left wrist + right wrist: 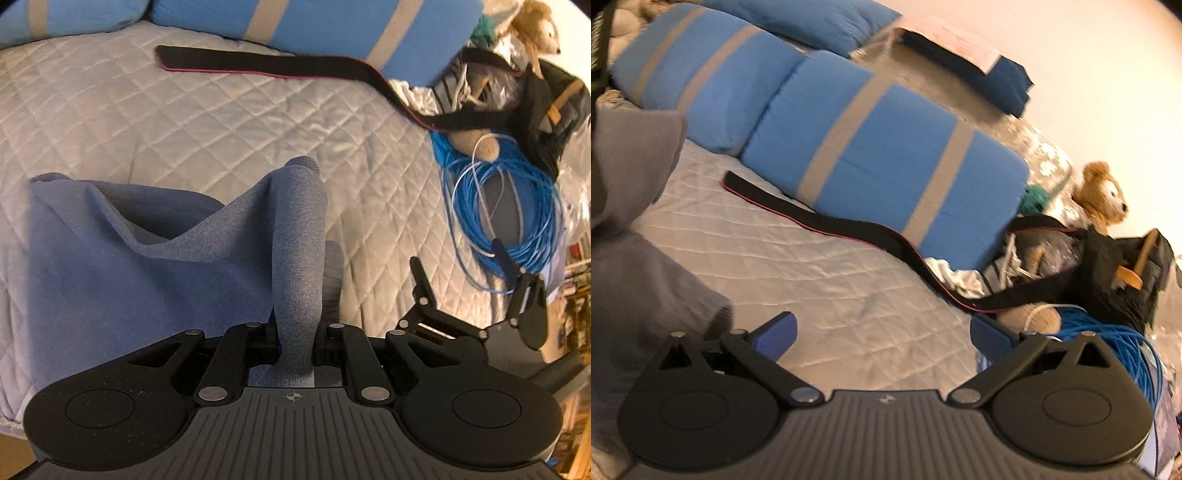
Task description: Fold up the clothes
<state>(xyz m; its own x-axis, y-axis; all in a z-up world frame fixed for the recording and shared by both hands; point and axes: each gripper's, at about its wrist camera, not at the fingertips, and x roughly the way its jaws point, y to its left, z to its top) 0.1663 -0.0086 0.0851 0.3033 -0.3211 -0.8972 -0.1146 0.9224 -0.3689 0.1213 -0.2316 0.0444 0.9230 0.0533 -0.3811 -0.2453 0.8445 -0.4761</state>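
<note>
Blue-grey cloth (295, 266) between left fingers (271, 332)

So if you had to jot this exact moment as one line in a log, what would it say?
task: fold clothes | left gripper: shut on grey-blue garment, fold lifted off quilted bed | right gripper: open, empty, beside it

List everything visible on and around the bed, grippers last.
garment: one, grey-blue, on the quilt's near left, one fold lifted
quilt: one, pale grey, covering the bed
pillows: two, blue with tan stripes, at the bed's head
strap: one, black with red edge, across the quilt below the pillows
cable coil: one, blue, on the bed's right side
teddy bear: one, tan, far right
bag: one, dark, beside the bear
left gripper: fingers shut on the garment
right gripper: fingers open, above the quilt
</note>
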